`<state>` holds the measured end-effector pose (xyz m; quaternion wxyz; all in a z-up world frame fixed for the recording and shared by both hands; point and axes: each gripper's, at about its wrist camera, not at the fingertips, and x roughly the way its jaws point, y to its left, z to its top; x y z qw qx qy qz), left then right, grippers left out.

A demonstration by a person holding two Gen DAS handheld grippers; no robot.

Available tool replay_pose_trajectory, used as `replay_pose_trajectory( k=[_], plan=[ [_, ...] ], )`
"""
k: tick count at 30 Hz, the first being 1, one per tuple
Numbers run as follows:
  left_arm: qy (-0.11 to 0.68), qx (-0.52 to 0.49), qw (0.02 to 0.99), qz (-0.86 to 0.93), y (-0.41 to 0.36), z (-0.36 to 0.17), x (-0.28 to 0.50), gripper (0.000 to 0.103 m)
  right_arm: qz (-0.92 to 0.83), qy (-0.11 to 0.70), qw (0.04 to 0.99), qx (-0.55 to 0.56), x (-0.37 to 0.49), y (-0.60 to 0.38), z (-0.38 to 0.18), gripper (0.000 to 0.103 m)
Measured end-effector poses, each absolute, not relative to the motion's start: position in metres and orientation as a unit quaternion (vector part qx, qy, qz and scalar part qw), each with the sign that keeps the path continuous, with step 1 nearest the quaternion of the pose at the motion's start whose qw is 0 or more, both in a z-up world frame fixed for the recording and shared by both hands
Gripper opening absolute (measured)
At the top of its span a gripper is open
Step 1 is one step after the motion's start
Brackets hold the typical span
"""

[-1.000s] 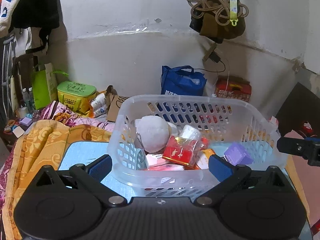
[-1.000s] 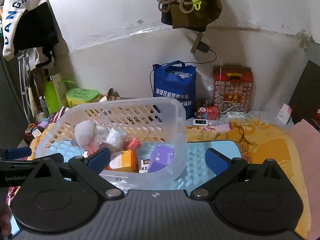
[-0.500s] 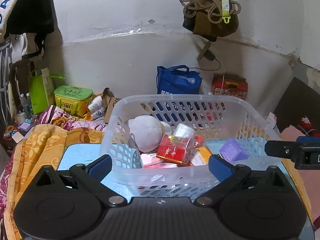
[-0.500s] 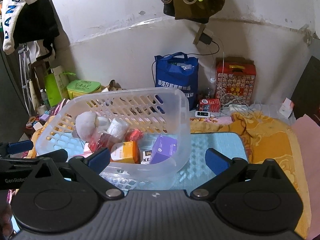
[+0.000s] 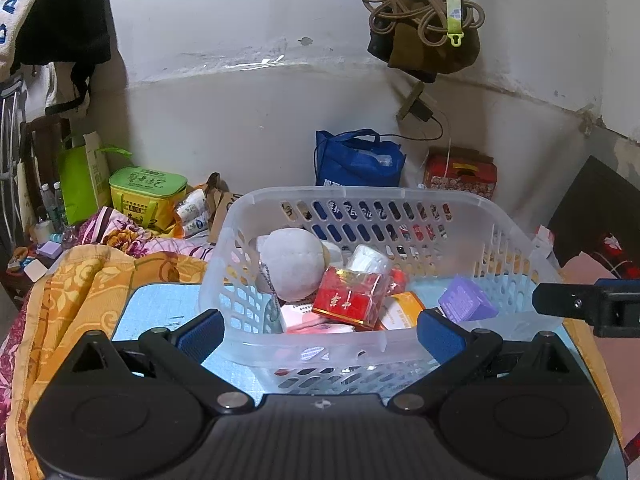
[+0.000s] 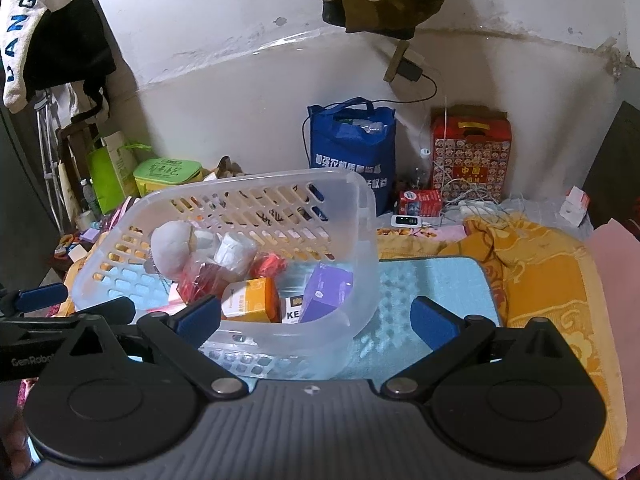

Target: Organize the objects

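Observation:
A clear plastic basket [image 5: 344, 196] stands on a light blue mat [image 5: 160, 300]. It holds a white plush ball [image 5: 294, 268], a red packet [image 5: 348, 300], an orange box [image 6: 250, 298], a purple box [image 5: 466, 304] and a white roll [image 5: 368, 258]. My left gripper [image 5: 320, 330] is open and empty, its fingers astride the basket's near wall. My right gripper [image 6: 314, 318] is open and empty at the basket's near right corner [image 6: 352, 320]; its tip shows in the left wrist view [image 5: 580, 306].
An orange patterned blanket [image 6: 540, 264] lies around the mat. A blue bag [image 6: 352, 152], a red box [image 6: 470, 156] and a green box [image 5: 148, 188] stand by the white wall. Clothes [image 6: 48, 28] and a coiled rope [image 5: 416, 4] hang above.
Both grippers have drawn back and risen slightly, so the basket sits a little lower and farther in both views. Both stay open and empty. The basket's contents have not moved.

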<state>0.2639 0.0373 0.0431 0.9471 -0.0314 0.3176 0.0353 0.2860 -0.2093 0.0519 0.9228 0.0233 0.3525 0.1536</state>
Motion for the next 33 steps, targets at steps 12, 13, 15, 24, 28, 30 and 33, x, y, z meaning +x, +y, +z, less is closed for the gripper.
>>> replay_pose_trajectory(
  k=[12, 13, 15, 24, 28, 30, 33],
  plan=[
    [0.319, -0.040, 0.946, 0.032, 0.0372, 0.0423, 0.2654, 0.103, 0.143, 0.359, 0.922, 0.023, 0.2864, -0.2123, 0.0482, 0.103],
    [0.318, -0.040, 0.947, 0.031, 0.0369, 0.0424, 0.2654, 0.103, 0.142, 0.359, 0.922, 0.022, 0.2863, -0.2125, 0.0480, 0.103],
    [0.315, -0.041, 0.948, 0.028, 0.0359, 0.0426, 0.2646, 0.103, 0.142, 0.359, 0.922, 0.022, 0.2864, -0.2127, 0.0482, 0.103],
    [0.309, -0.041, 0.950, 0.022, 0.0309, 0.0432, 0.2632, 0.103, 0.141, 0.358, 0.923, 0.023, 0.2881, -0.2130, 0.0478, 0.103],
    [0.313, -0.045, 0.948, 0.018, 0.0316, 0.0412, 0.2642, 0.103, 0.140, 0.357, 0.923, 0.023, 0.2885, -0.2136, 0.0475, 0.103],
    [0.313, -0.047, 0.948, 0.025, 0.0332, 0.0403, 0.2644, 0.103, 0.140, 0.358, 0.923, 0.025, 0.2890, -0.2146, 0.0468, 0.103],
    [0.314, -0.048, 0.948, 0.032, 0.0341, 0.0392, 0.2646, 0.103, 0.138, 0.358, 0.923, 0.024, 0.2892, -0.2154, 0.0457, 0.103]
  ],
)
